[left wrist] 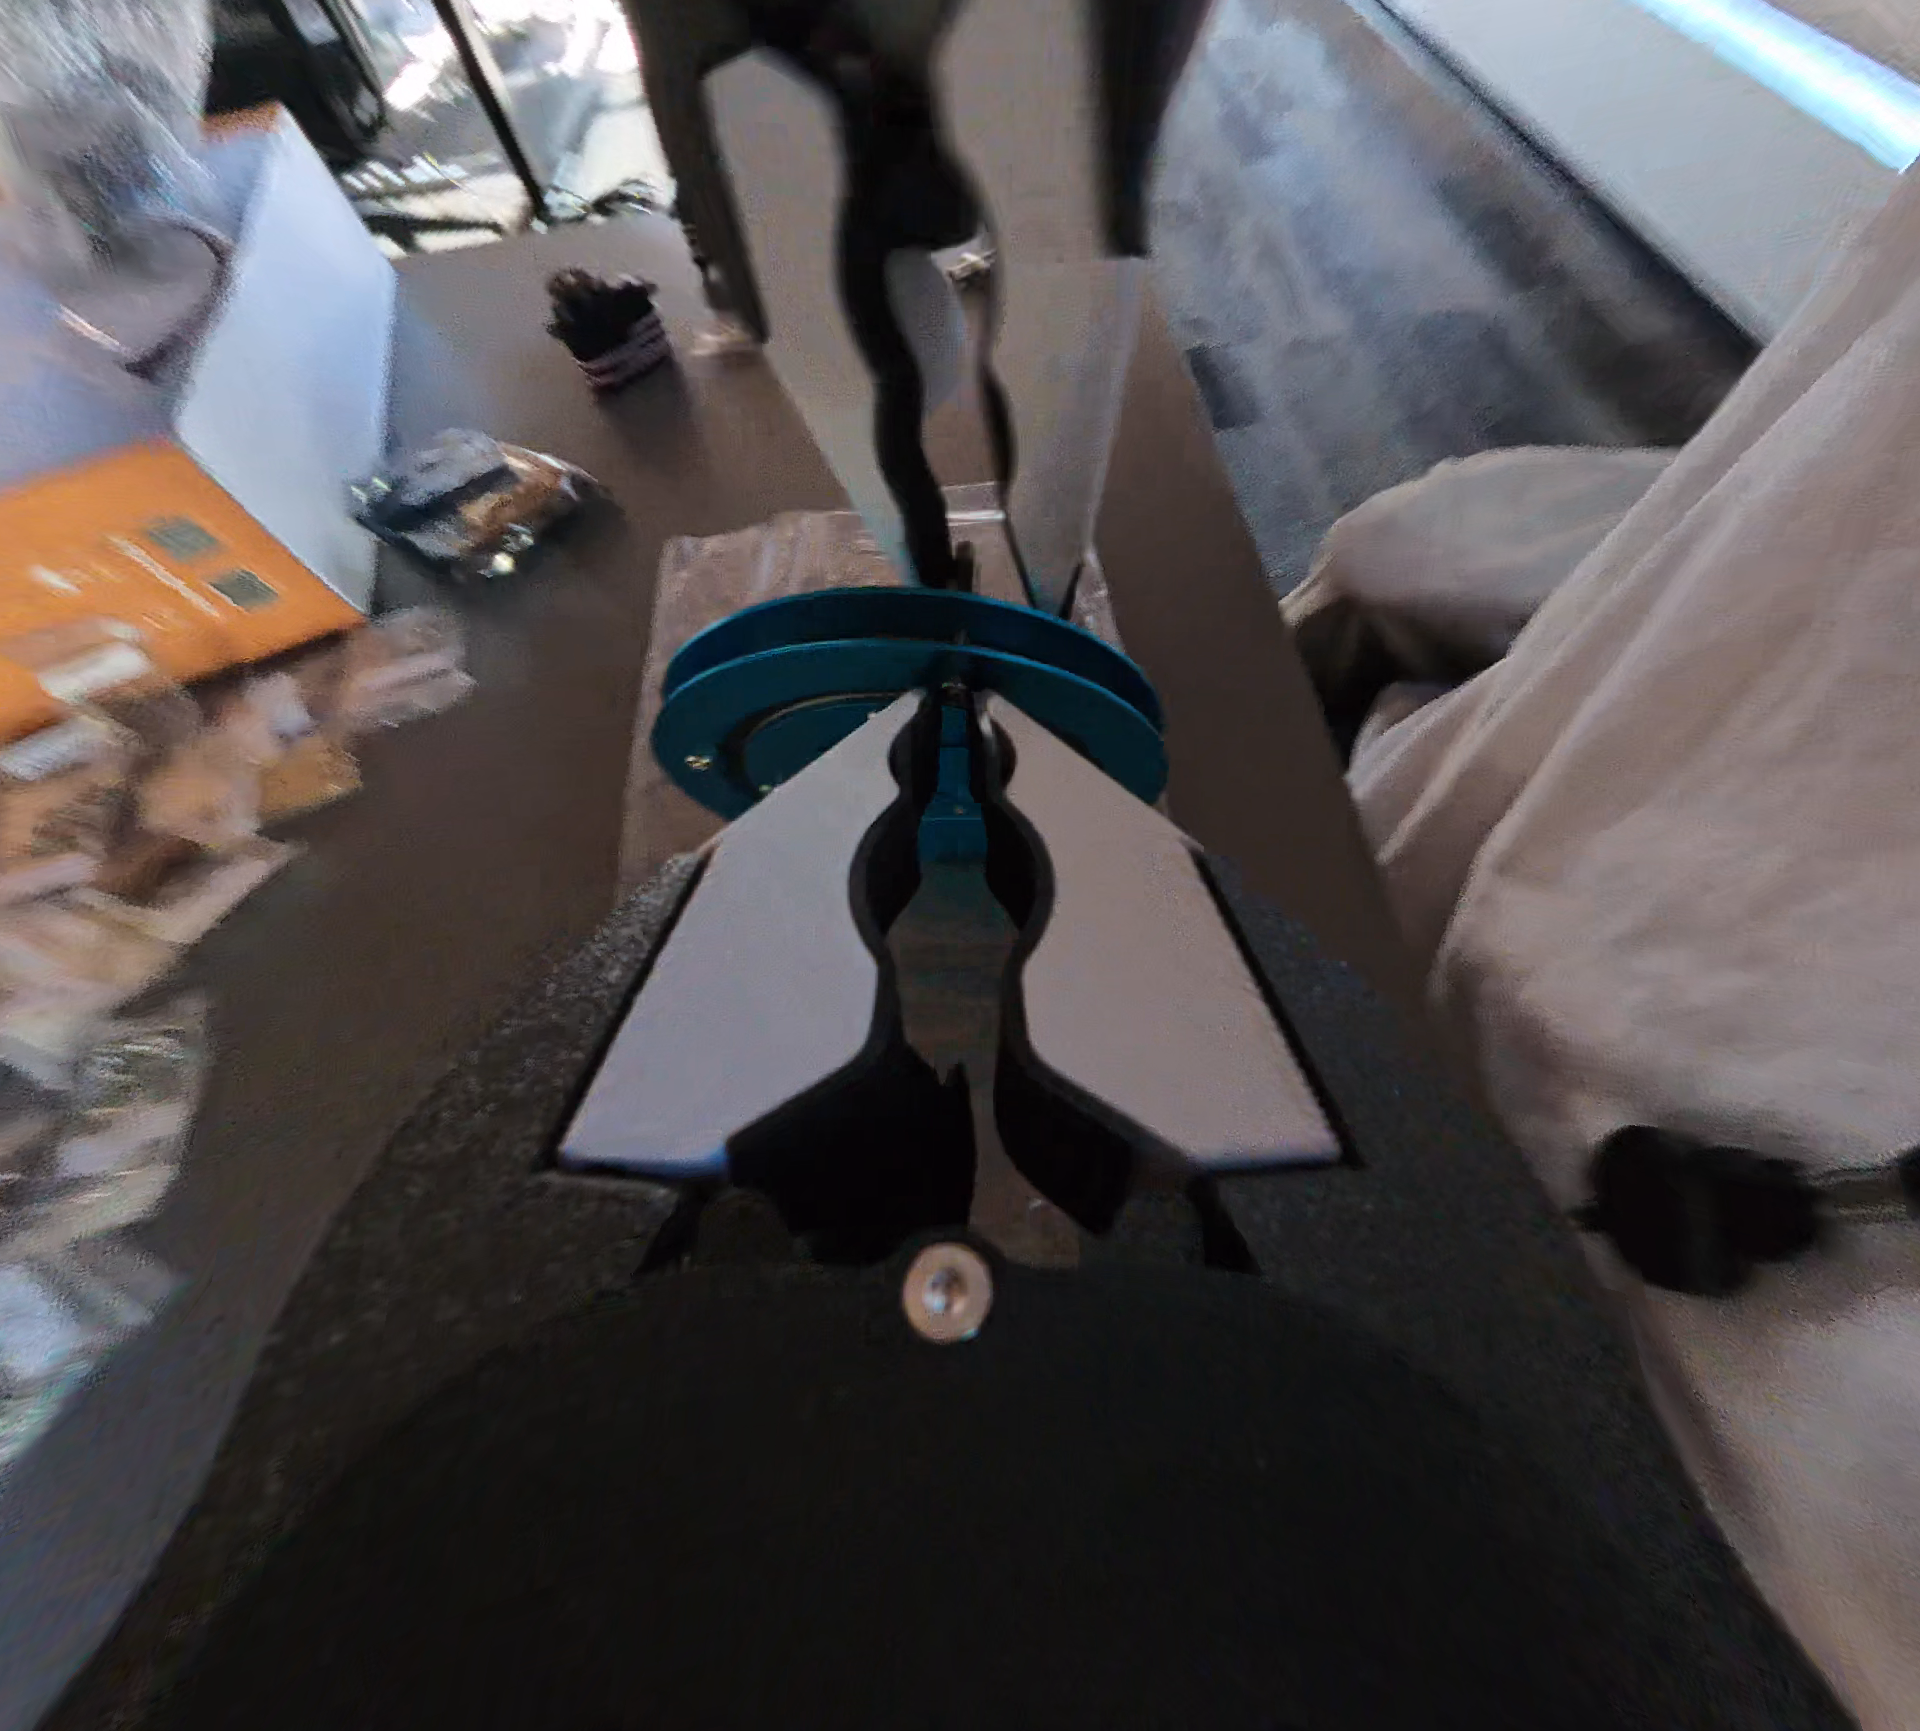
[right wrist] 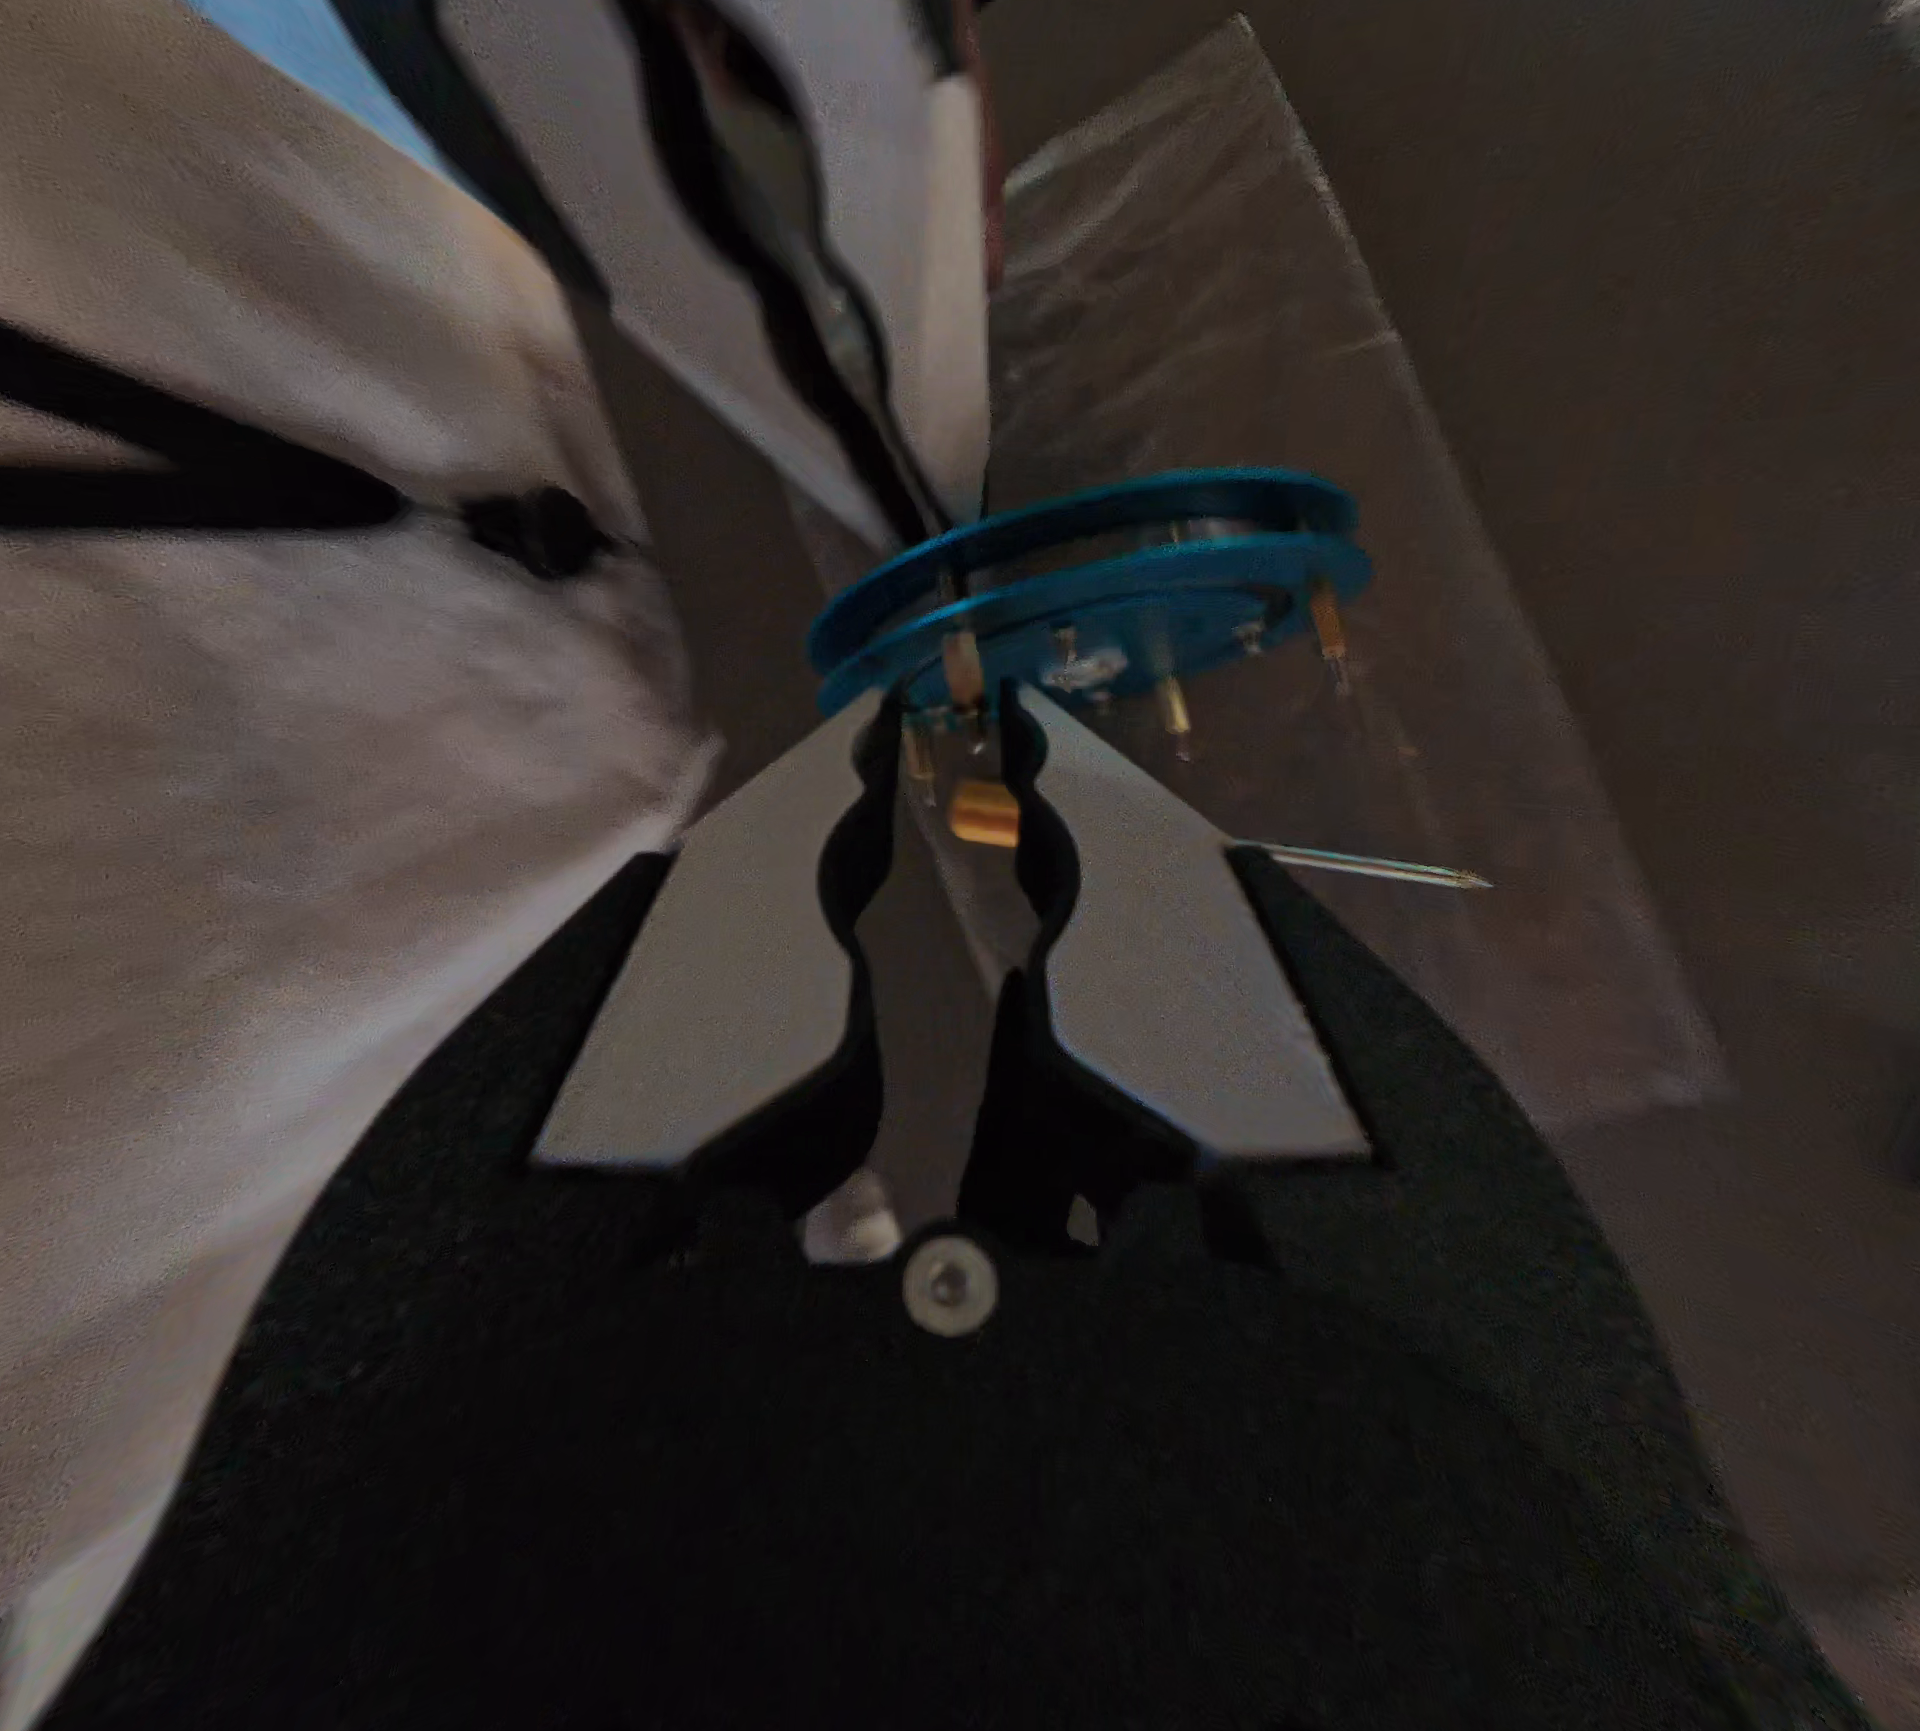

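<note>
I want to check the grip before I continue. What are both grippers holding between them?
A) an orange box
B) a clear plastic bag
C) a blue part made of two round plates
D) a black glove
C: the left gripper and the right gripper each pinch the rim of the blue part from opposite sides, so its two stacked round plates hang between them above the dark table.

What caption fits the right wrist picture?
Both grippers pinch a blue two-disc part over a clear sheet.
</note>
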